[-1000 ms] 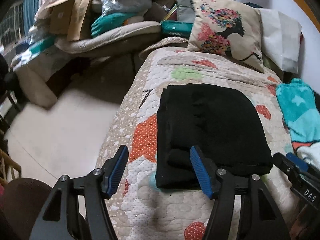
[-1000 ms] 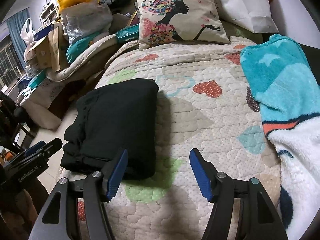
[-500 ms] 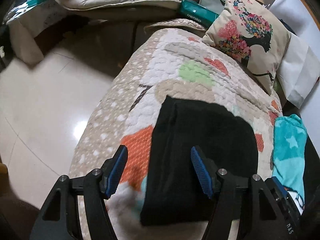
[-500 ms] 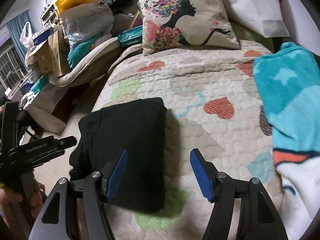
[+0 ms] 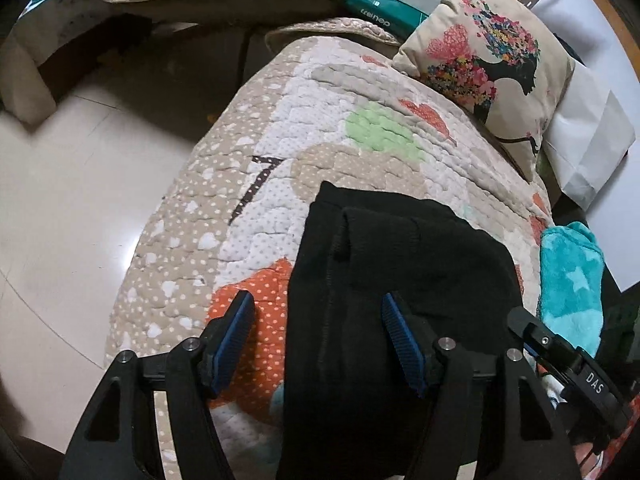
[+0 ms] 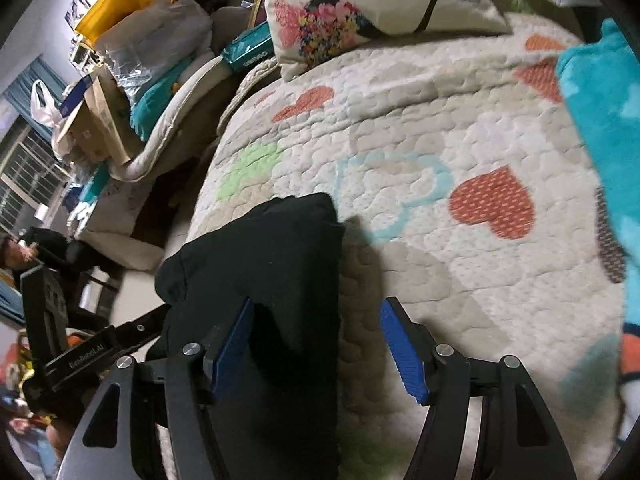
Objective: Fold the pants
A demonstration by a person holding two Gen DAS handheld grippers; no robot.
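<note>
The black pants (image 5: 396, 280) lie folded in a thick rectangle on the heart-patterned quilt (image 5: 320, 120), near the bed's left edge. My left gripper (image 5: 320, 340) is open, its blue pads straddling the fold's left edge close above the cloth. My right gripper (image 6: 316, 344) is open and straddles the right edge of the pants (image 6: 264, 256). Each gripper's body shows at the side of the other's view.
A floral cushion (image 5: 492, 60) and a white bag (image 5: 588, 136) lie at the head of the bed. A turquoise fleece blanket (image 6: 604, 128) covers the right side. The bed edge drops to a tiled floor (image 5: 80, 184) on the left, with piled bedding and boxes (image 6: 132, 92) beyond.
Both grippers have moved forward and down, so the folded pants now sit between their open fingers. The pants have kept their place and shape.
</note>
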